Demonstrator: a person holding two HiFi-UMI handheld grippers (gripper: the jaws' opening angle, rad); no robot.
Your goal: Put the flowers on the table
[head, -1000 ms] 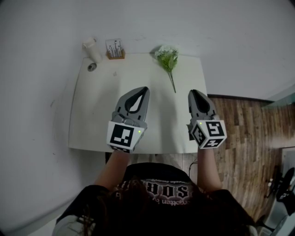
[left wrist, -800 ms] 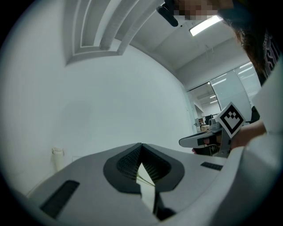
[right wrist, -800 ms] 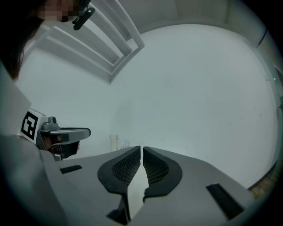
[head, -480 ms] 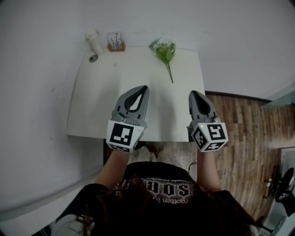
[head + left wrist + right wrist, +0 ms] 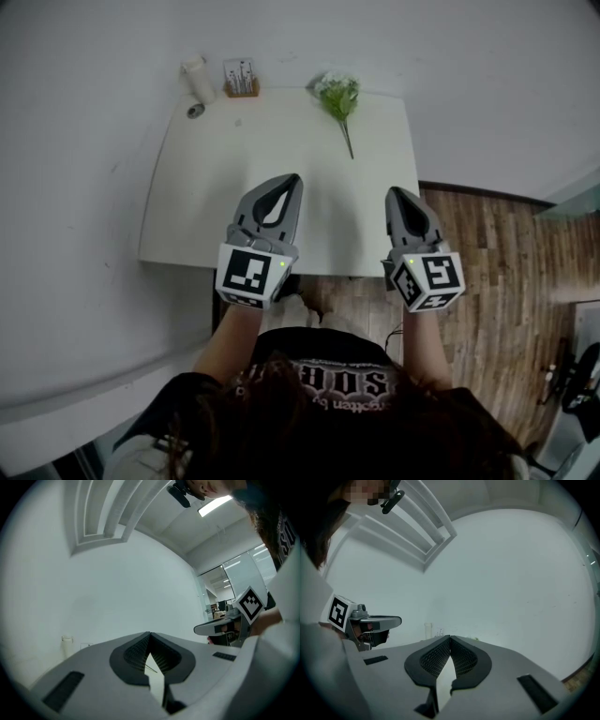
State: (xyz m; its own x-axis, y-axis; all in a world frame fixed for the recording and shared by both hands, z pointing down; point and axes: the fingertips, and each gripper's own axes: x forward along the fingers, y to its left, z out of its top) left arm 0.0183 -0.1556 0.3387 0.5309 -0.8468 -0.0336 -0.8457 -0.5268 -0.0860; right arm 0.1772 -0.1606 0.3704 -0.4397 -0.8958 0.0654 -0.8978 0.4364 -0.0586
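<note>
A small bunch of white flowers with green leaves and a thin stem (image 5: pixel 339 101) lies on the white table (image 5: pixel 234 187) near its far right corner, stem pointing toward me. My left gripper (image 5: pixel 292 178) hovers over the table's near middle, jaws shut and empty; in its own view the left gripper (image 5: pixel 149 633) tips meet. My right gripper (image 5: pixel 393 190) is held above the table's near right edge, shut with nothing in it; the right gripper (image 5: pixel 450 638) shows its tips touching. Both are well short of the flowers.
At the table's far left stand a white bottle (image 5: pixel 198 79) and a small wooden holder with thin sticks (image 5: pixel 241 78); a round grey disc (image 5: pixel 195 111) lies beside them. White walls enclose the table at the back and left. Wooden floor (image 5: pixel 487 272) lies to the right.
Both grippers have drawn back toward the table's near edge, so the table and flowers sit farther away in the head view. The flowers have not moved on the table.
</note>
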